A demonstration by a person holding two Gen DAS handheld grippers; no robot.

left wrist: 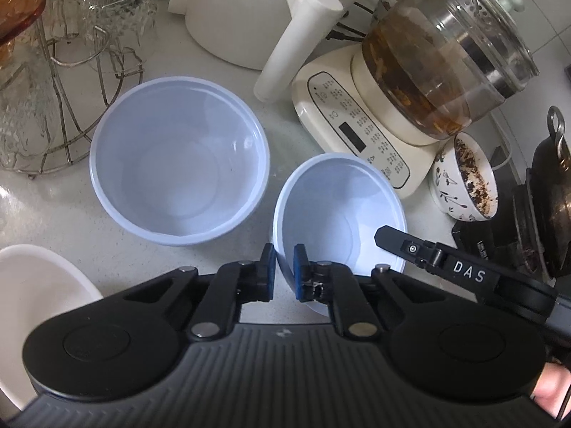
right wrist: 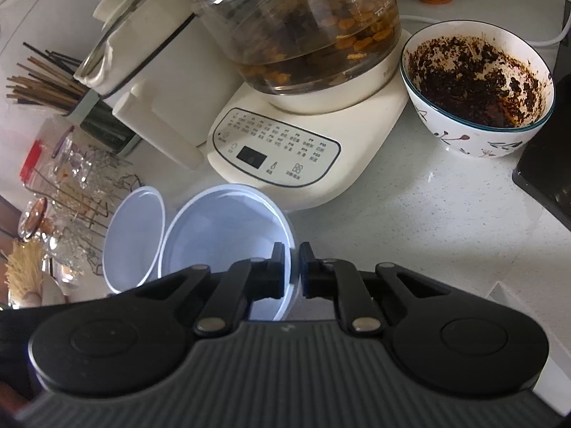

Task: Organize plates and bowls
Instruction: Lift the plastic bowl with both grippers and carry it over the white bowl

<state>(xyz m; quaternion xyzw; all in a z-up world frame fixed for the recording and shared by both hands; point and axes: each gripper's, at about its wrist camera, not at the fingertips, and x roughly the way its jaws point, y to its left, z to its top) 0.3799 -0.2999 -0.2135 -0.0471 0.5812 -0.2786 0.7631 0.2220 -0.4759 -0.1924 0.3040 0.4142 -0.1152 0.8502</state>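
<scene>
Left claw [left wrist: 284, 273]: I have it clamped on the near-left rim of the smaller blue bowl [left wrist: 339, 214].
Right claw [right wrist: 292, 271]: I have it pinching that bowl's right rim.
Smaller blue bowl: just before the tea kettle base [left wrist: 357, 125], on the table [left wrist: 53, 214].
Larger blue bowl [left wrist: 178, 160]: left of that base.

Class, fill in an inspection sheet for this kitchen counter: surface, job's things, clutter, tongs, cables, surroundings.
Surface: pale speckled counter, crowded.
Job's things: large blue bowl free; small blue bowl gripped on both sides; white dish at the edge.
Clutter: dirty patterned bowl, glass kettle on its base, white pot.
Tongs: left tongs and right tongs each shut on the small bowl's rim.
Cables: white cord, black cord.
Surroundings: glassware rack, chopsticks.
</scene>
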